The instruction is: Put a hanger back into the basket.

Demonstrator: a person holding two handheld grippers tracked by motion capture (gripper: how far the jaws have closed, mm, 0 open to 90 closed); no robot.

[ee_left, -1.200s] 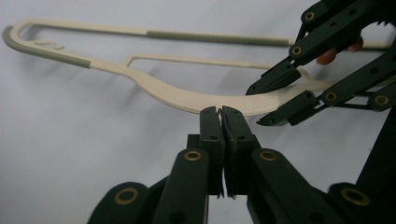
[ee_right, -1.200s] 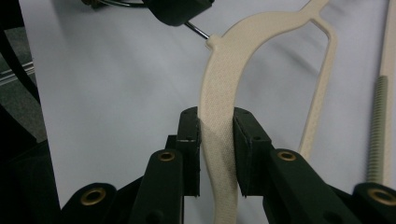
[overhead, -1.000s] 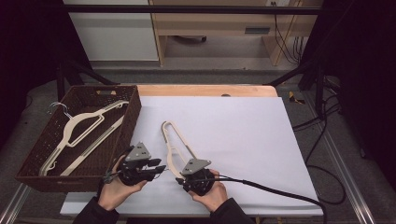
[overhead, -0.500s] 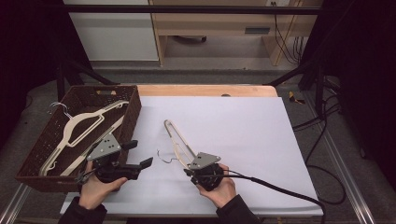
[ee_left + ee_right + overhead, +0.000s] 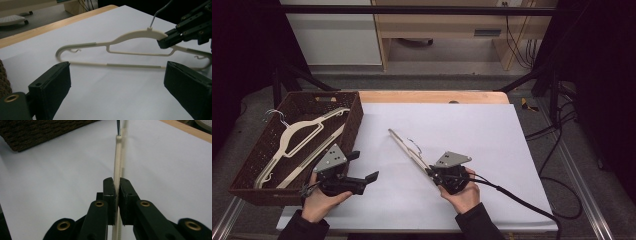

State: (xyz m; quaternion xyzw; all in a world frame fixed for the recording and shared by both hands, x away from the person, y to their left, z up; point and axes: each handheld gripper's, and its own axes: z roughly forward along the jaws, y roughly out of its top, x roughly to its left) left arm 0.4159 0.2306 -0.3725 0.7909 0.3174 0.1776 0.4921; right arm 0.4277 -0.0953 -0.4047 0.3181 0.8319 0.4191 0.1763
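A person stands at a table covered with a large white paper sheet [image 5: 492,130], holding a black two-jaw gripper in each hand.

The right gripper [image 5: 432,173] sits near the front edge of the white sheet, just right of its middle. Its jaws are clamped tight on a cream plastic clothes hanger with a thin metal hook [image 5: 408,149]. In the right gripper view the two black pads [image 5: 110,192] pinch the hanger's slim upper arm [image 5: 117,157] from both sides, and the hanger runs straight away from the jaws. From above, the hanger is tilted up on edge, so it reads as a narrow pale bar slanting from the gripper toward the back left of the sheet, with the hook [image 5: 414,145] sticking out beside it.

The left gripper [image 5: 364,167] is at the front left part of the sheet, well apart from the hanger. Its jaws have just been opening and now stand wide with nothing between them. In the left gripper view the hanger [image 5: 130,51] lies beyond the open pads [image 5: 53,82], and the right gripper [image 5: 175,37] pinches its top curve close to the hook.

Off the sheet's left edge stands a dark brown woven wicker basket [image 5: 354,112]. Inside it lie two more cream hangers [image 5: 299,142].
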